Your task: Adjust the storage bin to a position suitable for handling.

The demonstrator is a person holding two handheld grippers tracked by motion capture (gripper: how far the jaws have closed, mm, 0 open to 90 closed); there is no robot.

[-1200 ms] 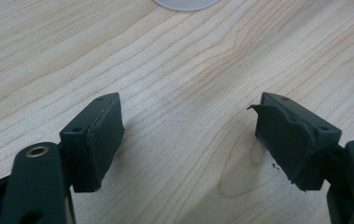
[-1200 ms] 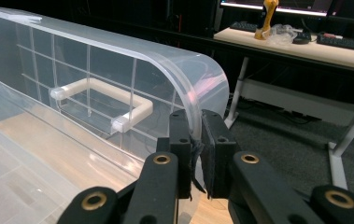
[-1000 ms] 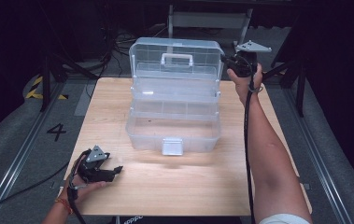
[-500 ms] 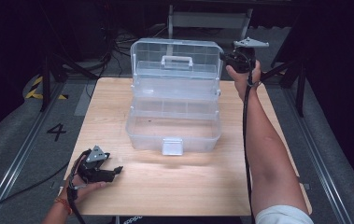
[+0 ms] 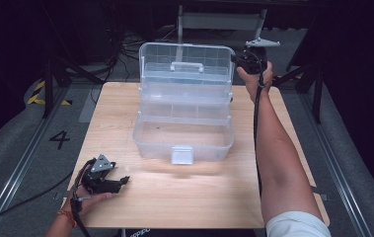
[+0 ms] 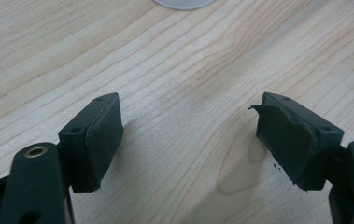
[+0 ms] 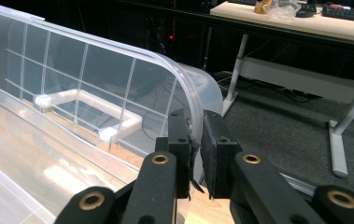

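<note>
A clear plastic toolbox stands open in the middle of the wooden table, its tiers stepped back and its lid upright at the rear. My right gripper is at the lid's right edge. In the right gripper view its jaws are shut on the lid's rim, with the white handle showing through the plastic. My left gripper rests near the table's front left corner; its jaws stand open over bare wood with nothing between them.
A white latch hangs at the box's front. Dark floor with cables and rails surrounds the table. A desk frame stands behind the box. The right forearm lies over the table's right side.
My right gripper has shifted slightly toward the far side, still on the lid's edge. The left gripper has stayed where it was.
</note>
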